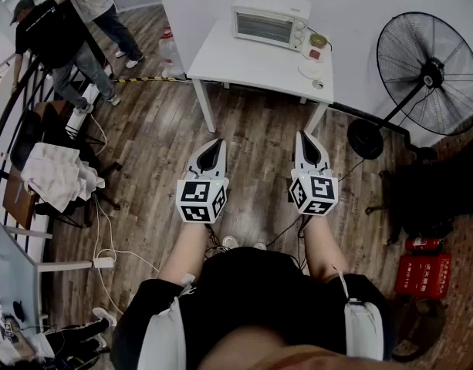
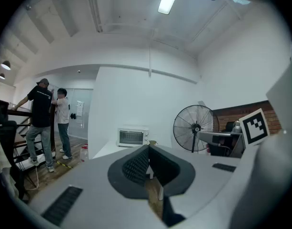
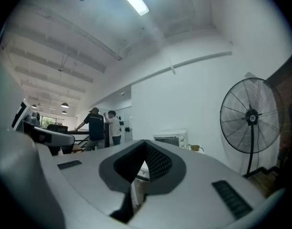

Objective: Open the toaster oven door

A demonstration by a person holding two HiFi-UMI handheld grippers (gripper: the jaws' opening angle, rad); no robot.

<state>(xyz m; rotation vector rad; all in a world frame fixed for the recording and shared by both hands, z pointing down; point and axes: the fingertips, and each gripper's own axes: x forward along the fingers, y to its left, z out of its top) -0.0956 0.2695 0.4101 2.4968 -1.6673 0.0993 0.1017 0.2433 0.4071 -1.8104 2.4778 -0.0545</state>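
Both clenched and empty: left tongs (image 1: 214,145) and right tongs (image 1: 305,139) aimed at the toaster oven (image 1: 271,19) well ahead on the counter (image 1: 244,64), lining up the approach, I'd guess.

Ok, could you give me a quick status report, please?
Left claw and right claw shut, empty, well short of table. Oven door closed, untouched. Nothing in the way.
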